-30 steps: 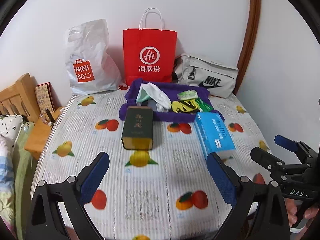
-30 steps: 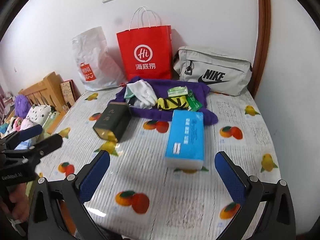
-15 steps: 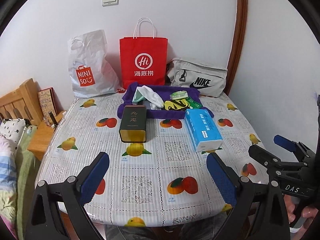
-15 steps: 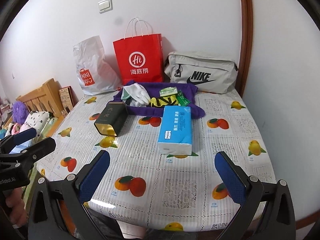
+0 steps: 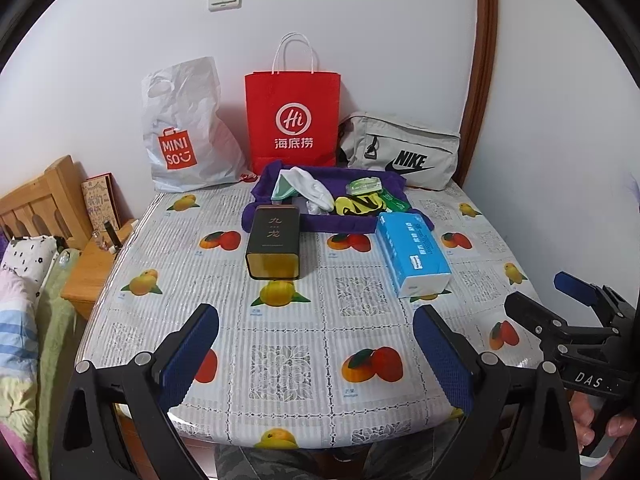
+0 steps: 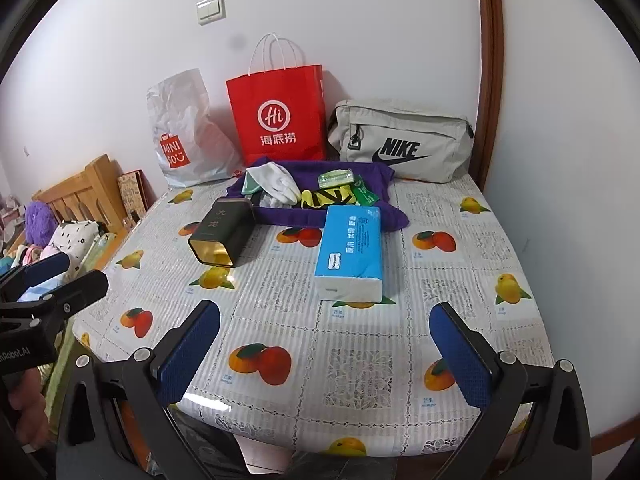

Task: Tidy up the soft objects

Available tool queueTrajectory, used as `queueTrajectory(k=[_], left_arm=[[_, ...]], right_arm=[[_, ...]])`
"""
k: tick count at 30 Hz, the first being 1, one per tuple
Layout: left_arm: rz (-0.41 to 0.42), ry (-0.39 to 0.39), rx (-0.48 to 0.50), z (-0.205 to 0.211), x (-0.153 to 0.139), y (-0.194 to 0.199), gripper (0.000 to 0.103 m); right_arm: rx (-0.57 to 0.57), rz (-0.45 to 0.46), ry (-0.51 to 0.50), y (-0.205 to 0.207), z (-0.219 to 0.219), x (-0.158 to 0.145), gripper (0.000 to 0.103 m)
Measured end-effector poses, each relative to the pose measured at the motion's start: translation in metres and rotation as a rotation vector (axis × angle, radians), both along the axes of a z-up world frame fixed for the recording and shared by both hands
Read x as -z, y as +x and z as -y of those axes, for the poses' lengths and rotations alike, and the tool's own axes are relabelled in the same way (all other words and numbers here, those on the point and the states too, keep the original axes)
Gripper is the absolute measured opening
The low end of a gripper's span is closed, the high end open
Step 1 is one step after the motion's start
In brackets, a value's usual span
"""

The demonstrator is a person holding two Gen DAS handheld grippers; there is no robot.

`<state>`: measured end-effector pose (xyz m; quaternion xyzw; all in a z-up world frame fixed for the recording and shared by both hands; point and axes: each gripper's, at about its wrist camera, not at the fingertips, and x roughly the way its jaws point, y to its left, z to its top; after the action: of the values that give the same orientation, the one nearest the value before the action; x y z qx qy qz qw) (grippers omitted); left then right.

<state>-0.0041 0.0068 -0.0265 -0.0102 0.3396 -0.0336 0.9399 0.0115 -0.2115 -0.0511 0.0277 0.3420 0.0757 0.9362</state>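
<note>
A purple cloth point(image 5: 344, 224) point(image 6: 372, 176) lies at the back of the table with white gloves point(image 5: 312, 188) point(image 6: 276, 182), a yellow-black soft item point(image 5: 358, 205) point(image 6: 328, 198) and green packets point(image 5: 366, 186) point(image 6: 336, 178) on it. A blue tissue pack point(image 5: 412, 254) point(image 6: 350, 248) and a dark tea tin point(image 5: 273, 242) point(image 6: 222, 232) lie in front of it. My left gripper point(image 5: 316, 356) and my right gripper point(image 6: 326, 354) are both open and empty, held over the table's near edge, well short of all objects.
A red paper bag point(image 5: 294, 120), a white Miniso plastic bag point(image 5: 186, 140) and a grey Nike bag point(image 5: 400, 156) stand against the back wall. The fruit-print tablecloth point(image 5: 280, 368) covers the table. A bed and wooden headboard point(image 5: 36, 200) lie left.
Both grippers have drawn back from the table; the objects look farther and the near table edge has come into view. Both stay open and nothing on the table has moved.
</note>
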Motion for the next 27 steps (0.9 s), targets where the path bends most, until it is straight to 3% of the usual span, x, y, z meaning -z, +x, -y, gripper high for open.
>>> queueTrajectory(k=[27], left_arm=[[-0.002, 0.005, 0.000, -0.0075, 0.0017, -0.0013, 0.098]], right_arm=[[-0.019, -0.010, 0.001, 0.0020, -0.0102, 0.0036, 0.103]])
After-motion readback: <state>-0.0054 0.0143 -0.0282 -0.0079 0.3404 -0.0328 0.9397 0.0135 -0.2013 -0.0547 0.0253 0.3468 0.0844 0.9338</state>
